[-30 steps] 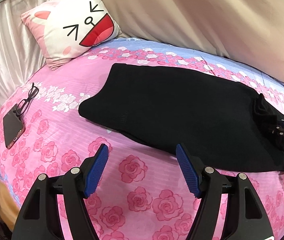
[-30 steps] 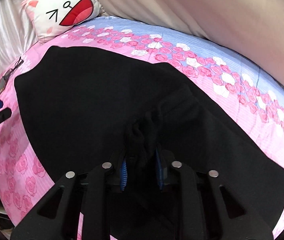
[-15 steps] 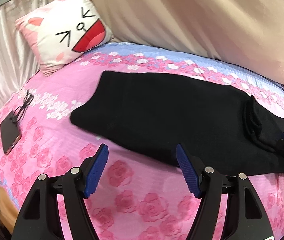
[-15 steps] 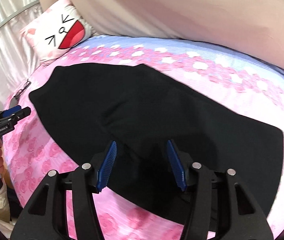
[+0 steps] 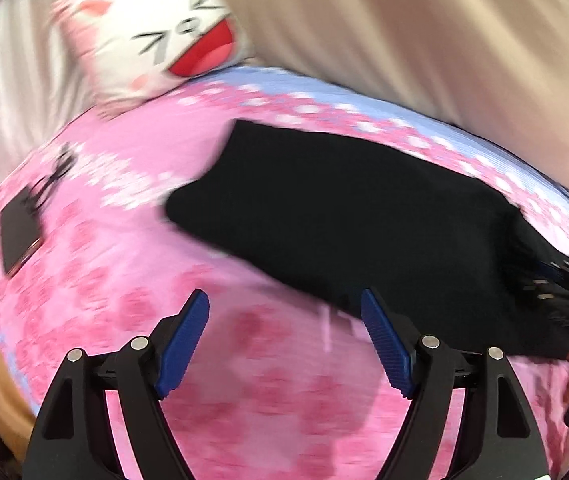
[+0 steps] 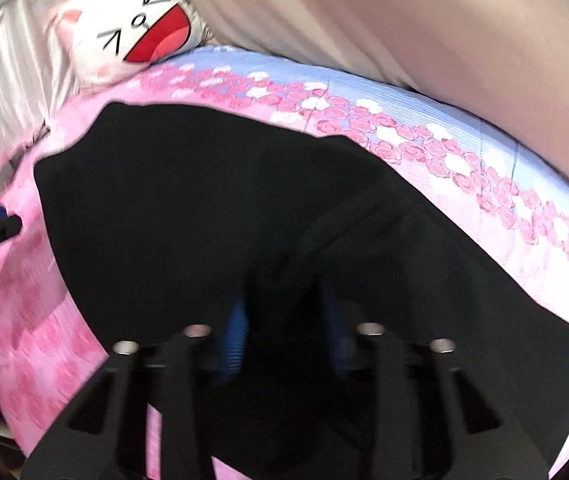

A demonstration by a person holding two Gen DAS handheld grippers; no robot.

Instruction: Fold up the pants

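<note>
Black pants [image 6: 244, 208] bunched between right gripper's [image 6: 284, 320] narrowed fingers — left gripper [image 5: 284, 332] wide, just beside hem.

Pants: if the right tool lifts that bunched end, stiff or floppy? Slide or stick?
Likely floppy: the pants bunch into soft ridges at the right tool. The rest lies flat on the bedspread, so it would probably drape and trail. Matte fabric on cloth: some drag likely.
</note>
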